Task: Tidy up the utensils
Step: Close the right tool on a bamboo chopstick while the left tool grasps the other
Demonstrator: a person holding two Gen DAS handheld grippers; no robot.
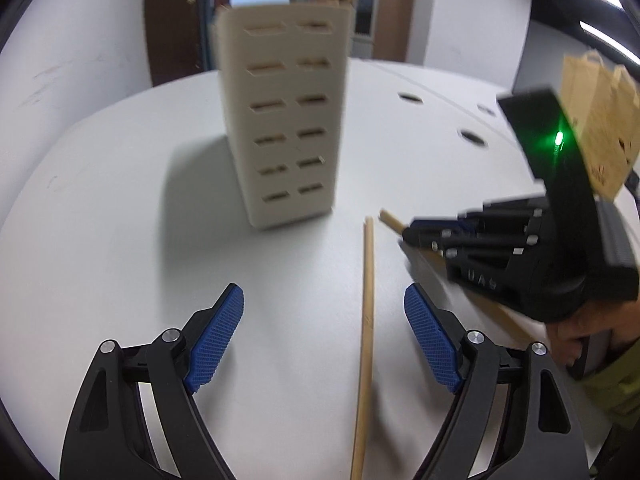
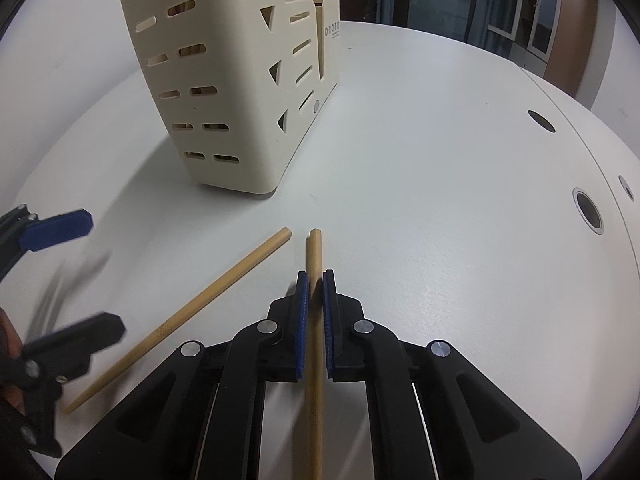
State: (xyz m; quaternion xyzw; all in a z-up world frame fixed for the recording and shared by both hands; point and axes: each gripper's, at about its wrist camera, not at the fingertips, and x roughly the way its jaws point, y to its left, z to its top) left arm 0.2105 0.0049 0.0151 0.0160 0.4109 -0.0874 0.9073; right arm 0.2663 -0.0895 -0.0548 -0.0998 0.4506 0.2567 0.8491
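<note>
One chopstick (image 2: 315,320) sits clamped between the blue pads (image 2: 303,320) of the right hand-held gripper (image 2: 315,280), its tip pointing toward the cream holder (image 2: 224,92). A second chopstick (image 1: 366,340) lies flat on the white tabletop (image 2: 440,220), just beside the first and angled away from it. The left hand-held gripper (image 1: 324,304) hovers spread wide around this loose one, not touching it. The slotted holder stands upright beyond both, with sticks inside

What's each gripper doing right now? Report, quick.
Left gripper: open, holding nothing.
Right gripper: closed on a chopstick.
</note>
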